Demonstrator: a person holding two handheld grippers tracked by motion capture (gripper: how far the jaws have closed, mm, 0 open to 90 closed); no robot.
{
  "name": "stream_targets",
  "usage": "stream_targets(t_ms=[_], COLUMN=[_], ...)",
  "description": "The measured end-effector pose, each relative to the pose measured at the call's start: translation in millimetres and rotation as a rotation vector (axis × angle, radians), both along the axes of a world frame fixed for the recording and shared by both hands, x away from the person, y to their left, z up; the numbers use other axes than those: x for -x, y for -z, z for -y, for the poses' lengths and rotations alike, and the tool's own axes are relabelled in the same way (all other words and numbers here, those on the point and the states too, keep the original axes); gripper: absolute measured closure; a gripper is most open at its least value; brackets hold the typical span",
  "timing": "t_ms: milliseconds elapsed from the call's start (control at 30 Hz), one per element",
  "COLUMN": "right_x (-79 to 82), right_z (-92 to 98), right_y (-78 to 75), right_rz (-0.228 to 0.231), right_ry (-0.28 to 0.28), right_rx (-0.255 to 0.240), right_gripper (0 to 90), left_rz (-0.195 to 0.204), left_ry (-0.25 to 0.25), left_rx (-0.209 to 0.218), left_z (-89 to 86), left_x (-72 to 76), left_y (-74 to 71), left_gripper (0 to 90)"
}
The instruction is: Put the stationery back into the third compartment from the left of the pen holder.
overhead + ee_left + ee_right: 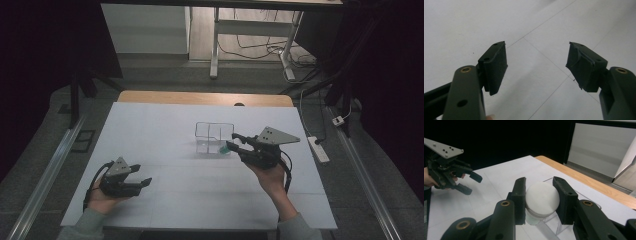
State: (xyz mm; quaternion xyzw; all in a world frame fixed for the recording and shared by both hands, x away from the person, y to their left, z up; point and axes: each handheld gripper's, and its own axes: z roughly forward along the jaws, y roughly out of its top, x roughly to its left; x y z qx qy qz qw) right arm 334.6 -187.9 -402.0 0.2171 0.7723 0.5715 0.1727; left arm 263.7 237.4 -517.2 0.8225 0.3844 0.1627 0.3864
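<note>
1. White and round-topped, the small bottle cap (541,198) sits clamped between the jaws of my right hand-held gripper (541,195), with a pale translucent body below it; I judge it light, rigid plastic, smooth enough to slip if squeezed off-centre.
2. Best hold, I think, is across the cap's widest part, as now, with a pad on each side.
3. High view places my right hand-held gripper (235,142) right of centre, at the clear divided box (214,137) on the white counter (165,125), with a green patch (223,148) at its tip that the right gripper view hides.
4. My left hand-held gripper (142,176), lower left in the high view, is spread wide and empty; the left gripper view confirms bare counter between its pads (496,66).
</note>
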Motion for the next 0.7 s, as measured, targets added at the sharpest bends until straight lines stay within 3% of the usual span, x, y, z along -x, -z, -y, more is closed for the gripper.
stream_targets(t_ms=[367, 700], right_x=[-14.4, -41.0], right_z=[3.1, 6.9], right_y=[-7.4, -0.7], right_rz=[0.014, -0.009], right_ry=[0.045, 0.106], right_rx=[-0.022, -0.019], right_gripper=[63.9, 63.9], left_rz=[-0.002, -0.004], left_ry=[-0.008, -0.012], left_rx=[0.007, 0.004], left_z=[-1.5, -0.8], left_x=[-0.8, -1.1], left_y=[0.0, 0.4], left_gripper=[31.9, 31.1])
